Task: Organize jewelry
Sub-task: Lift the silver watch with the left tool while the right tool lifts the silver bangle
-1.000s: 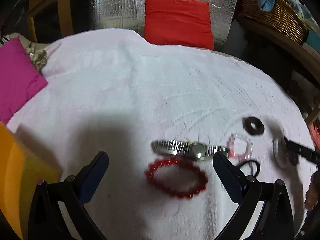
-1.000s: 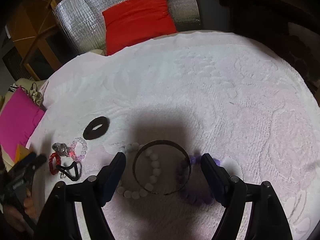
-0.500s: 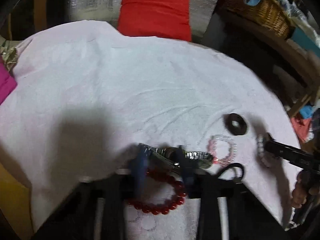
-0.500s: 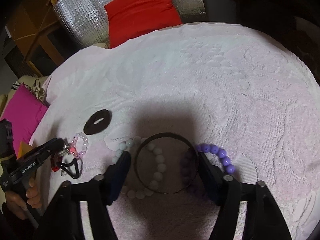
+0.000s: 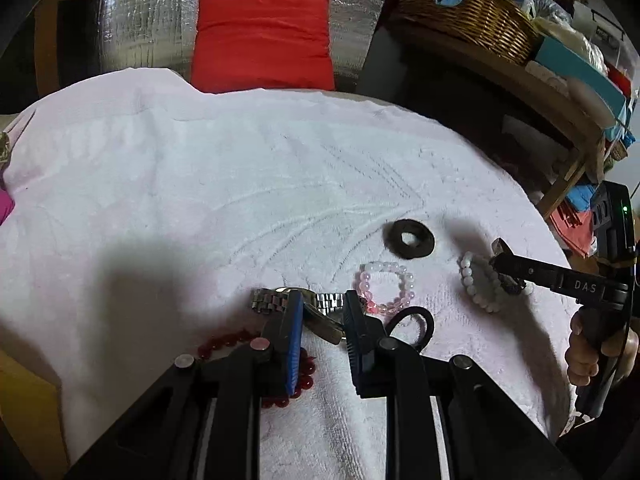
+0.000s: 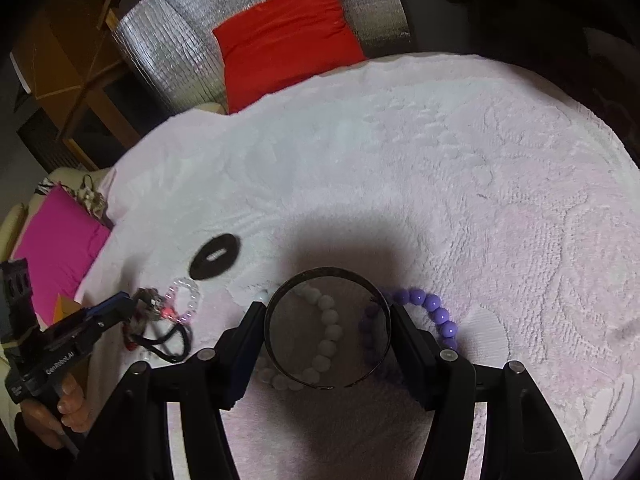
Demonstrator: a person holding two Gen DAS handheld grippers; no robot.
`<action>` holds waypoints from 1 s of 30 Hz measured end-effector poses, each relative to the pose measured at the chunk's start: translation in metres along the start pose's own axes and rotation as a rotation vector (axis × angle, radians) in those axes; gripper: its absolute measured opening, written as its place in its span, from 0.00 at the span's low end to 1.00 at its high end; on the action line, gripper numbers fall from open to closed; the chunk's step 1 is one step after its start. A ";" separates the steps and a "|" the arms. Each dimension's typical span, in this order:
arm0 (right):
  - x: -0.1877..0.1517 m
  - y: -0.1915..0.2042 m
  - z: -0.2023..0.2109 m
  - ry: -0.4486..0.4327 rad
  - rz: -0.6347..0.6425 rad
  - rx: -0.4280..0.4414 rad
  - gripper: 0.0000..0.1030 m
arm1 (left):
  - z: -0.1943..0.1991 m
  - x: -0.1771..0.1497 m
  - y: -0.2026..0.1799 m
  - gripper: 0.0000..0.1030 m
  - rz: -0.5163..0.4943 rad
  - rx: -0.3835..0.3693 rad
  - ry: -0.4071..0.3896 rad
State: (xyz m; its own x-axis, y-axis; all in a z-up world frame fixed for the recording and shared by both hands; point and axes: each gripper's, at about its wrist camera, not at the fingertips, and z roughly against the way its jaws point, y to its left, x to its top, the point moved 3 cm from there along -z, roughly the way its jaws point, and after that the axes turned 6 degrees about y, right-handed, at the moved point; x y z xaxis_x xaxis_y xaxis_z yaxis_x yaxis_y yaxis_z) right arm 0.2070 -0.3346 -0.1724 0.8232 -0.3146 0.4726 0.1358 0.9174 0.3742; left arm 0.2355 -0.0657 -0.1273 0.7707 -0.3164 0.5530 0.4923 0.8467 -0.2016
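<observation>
My left gripper [image 5: 323, 298] is shut on a silver metal-band watch [image 5: 269, 302], whose case is tilted up between the blue pads. A red bead bracelet [image 5: 224, 340] lies partly hidden under the fingers. To the right lie a pink bead bracelet [image 5: 386, 288], a black hair tie [image 5: 414, 318] and a black scrunchie [image 5: 412, 238]. My right gripper [image 6: 326, 309] is shut on a dark metal bangle [image 6: 328, 271], pads on both its sides. Seen through the bangle is a white bead bracelet [image 6: 326, 302]. A purple bead bracelet [image 6: 434, 314] lies just right of it.
A white towel [image 6: 460, 160] covers the round surface. Behind it stand a red cushion [image 5: 262, 40] and silver foil padding [image 5: 152, 12]. A wicker basket [image 5: 464, 16] sits on a shelf at the back right. A magenta cushion [image 6: 60, 240] lies at the left edge.
My left gripper closed on the watch and tipped it up off the towel. My right gripper narrowed until its pads met the bangle.
</observation>
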 end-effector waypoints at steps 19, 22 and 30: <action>-0.007 0.023 0.023 -0.068 -0.022 0.114 0.63 | -0.018 -0.001 0.020 0.48 -0.004 0.082 0.026; -0.005 0.020 0.024 -0.068 -0.035 0.125 0.63 | -0.034 0.000 0.023 0.49 0.018 0.075 0.063; -0.003 0.018 0.024 -0.070 -0.024 0.130 0.63 | -0.037 0.006 0.012 0.31 -0.017 0.020 0.039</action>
State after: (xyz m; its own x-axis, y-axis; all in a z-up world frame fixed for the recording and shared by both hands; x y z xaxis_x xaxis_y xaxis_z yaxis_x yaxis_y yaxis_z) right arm 0.1934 -0.3233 -0.1481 0.7796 -0.3566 0.5148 0.0789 0.8715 0.4841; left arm 0.2609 -0.0733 -0.1564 0.7776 -0.3473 0.5241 0.4977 0.8494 -0.1757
